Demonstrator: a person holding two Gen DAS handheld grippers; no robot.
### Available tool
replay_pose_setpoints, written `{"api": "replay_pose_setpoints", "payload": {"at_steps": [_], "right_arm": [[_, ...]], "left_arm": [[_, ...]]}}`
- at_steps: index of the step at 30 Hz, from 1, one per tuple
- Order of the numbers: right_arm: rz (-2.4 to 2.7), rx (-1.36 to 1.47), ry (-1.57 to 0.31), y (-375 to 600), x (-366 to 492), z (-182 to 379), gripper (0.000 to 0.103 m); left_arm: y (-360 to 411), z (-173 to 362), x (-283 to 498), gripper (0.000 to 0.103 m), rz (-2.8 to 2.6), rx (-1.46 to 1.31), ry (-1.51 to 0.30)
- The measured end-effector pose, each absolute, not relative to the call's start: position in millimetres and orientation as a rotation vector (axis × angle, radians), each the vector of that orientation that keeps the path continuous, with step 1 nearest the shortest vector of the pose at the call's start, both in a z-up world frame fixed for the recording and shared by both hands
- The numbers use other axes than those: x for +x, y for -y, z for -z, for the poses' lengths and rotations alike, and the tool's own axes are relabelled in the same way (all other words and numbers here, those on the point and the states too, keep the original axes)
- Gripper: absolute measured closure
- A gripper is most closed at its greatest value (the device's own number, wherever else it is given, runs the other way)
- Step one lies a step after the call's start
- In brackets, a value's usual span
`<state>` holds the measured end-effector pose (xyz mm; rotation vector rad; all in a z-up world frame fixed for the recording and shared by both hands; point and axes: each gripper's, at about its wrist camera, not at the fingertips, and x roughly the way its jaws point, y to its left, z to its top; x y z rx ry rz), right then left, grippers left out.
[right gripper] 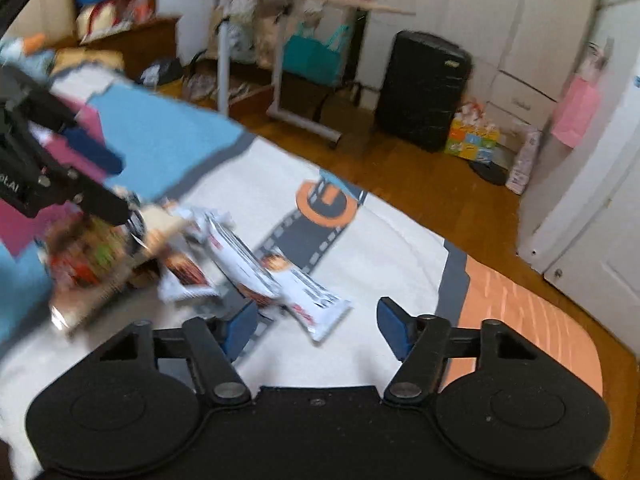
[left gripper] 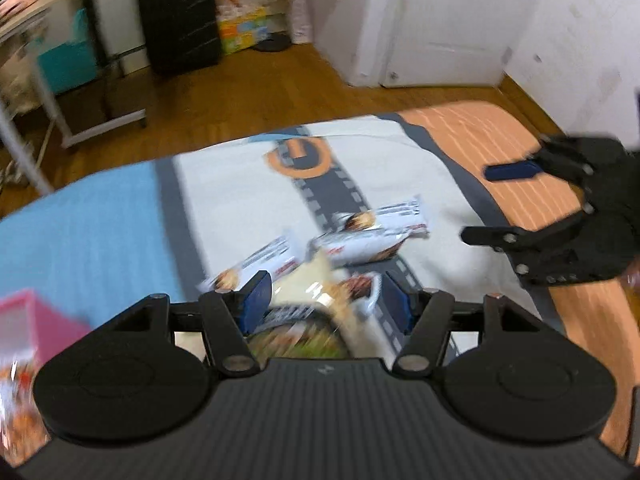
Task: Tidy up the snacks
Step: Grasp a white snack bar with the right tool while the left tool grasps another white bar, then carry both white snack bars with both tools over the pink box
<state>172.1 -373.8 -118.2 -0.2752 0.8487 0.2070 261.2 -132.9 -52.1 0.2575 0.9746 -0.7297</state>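
The left gripper [left gripper: 326, 300] is clamped on a colourful snack bag [left gripper: 304, 332], carried clear of the mat [left gripper: 224, 196] for sorting. The right gripper [right gripper: 314, 326] stands apart and empty, just short of 3 white bars [right gripper: 316, 300], apparently lined up to take the nearest

Left tongs [left gripper: 326, 304] clamped on something, right tongs [right gripper: 316, 326] agape, both angled downward.
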Motion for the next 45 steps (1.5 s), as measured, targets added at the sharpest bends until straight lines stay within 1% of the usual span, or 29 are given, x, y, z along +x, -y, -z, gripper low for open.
{"api": "replay_pose_setpoints", "payload": {"at_steps": [5, 13, 16, 18, 19, 20, 21, 22, 23, 26, 27, 30, 33, 38, 45], "right_arm": [[-0.357, -0.449, -0.902, 387, 193, 135, 0.037], [-0.541, -0.550, -0.975, 382, 235, 167, 0.037], [-0.581, -0.572, -0.988, 375, 246, 181, 0.037], [-0.593, -0.544, -0.983, 374, 253, 187, 0.037], [-0.596, -0.524, -0.981, 375, 255, 187, 0.039], [-0.600, -0.503, -0.976, 377, 255, 187, 0.047], [-0.600, -0.472, -0.968, 380, 253, 186, 0.052], [-0.591, -0.442, -0.964, 384, 250, 186, 0.059], [-0.574, -0.418, -0.955, 387, 247, 186, 0.063], [-0.481, -0.328, -0.932, 397, 233, 185, 0.068], [-0.436, -0.284, -0.931, 401, 229, 185, 0.069], [-0.320, -0.155, -0.918, 409, 216, 185, 0.070], [-0.153, -0.099, -0.906, 404, 202, 187, 0.070], [-0.040, 0.048, -0.898, 397, 183, 182, 0.071], [0.039, 0.103, -0.915, 382, 167, 166, 0.071]], "left_arm": [[180, 77, 273, 0.044, 0.865, 0.419, -0.972], [221, 118, 291, 0.044, 0.956, 0.729, -0.923], [229, 129, 296, 0.043, 0.982, 0.786, -0.927], [231, 134, 300, 0.043, 0.996, 0.769, -0.948], [232, 137, 303, 0.044, 1.000, 0.756, -0.959], [231, 139, 306, 0.045, 0.996, 0.733, -0.973], [231, 141, 308, 0.046, 0.991, 0.714, -0.977], [230, 141, 308, 0.048, 0.992, 0.701, -0.974], [229, 141, 309, 0.052, 0.994, 0.691, -0.974], [228, 140, 311, 0.059, 0.972, 0.646, -0.994], [227, 139, 312, 0.060, 0.961, 0.630, -1.002], [225, 135, 317, 0.069, 0.918, 0.562, -1.021], [216, 130, 327, 0.083, 0.875, 0.421, -1.051], [199, 129, 327, 0.082, 0.790, 0.260, -1.059], [175, 107, 311, 0.082, 0.745, 0.123, -1.046]]}}
